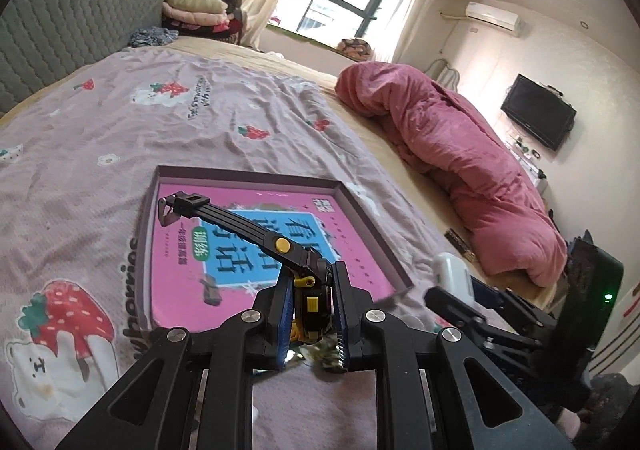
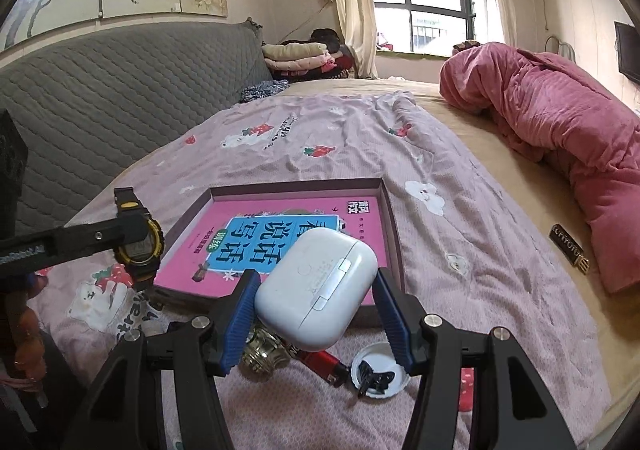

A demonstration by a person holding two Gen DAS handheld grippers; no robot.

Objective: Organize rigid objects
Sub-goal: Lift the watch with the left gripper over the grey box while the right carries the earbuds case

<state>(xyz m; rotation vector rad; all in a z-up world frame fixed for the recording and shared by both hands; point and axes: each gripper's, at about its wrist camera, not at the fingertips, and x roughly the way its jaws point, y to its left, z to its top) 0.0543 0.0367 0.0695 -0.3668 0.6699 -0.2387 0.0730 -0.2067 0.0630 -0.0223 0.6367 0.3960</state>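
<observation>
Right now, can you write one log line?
left gripper: shut on watch | right gripper: holding earbud case | both over tray

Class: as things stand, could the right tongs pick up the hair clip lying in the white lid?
Probably not yet. The right tongs are already shut on the earbud case, so they have no free grip, though the clip in the lid lies uncovered just below them.

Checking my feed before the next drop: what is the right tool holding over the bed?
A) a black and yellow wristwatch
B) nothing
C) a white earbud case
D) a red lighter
C: in the right wrist view the right tool has its blue pads on either side of the white earbud case, which sits raised above the red lighter on the sheet; the wristwatch is in the left tool.
</observation>
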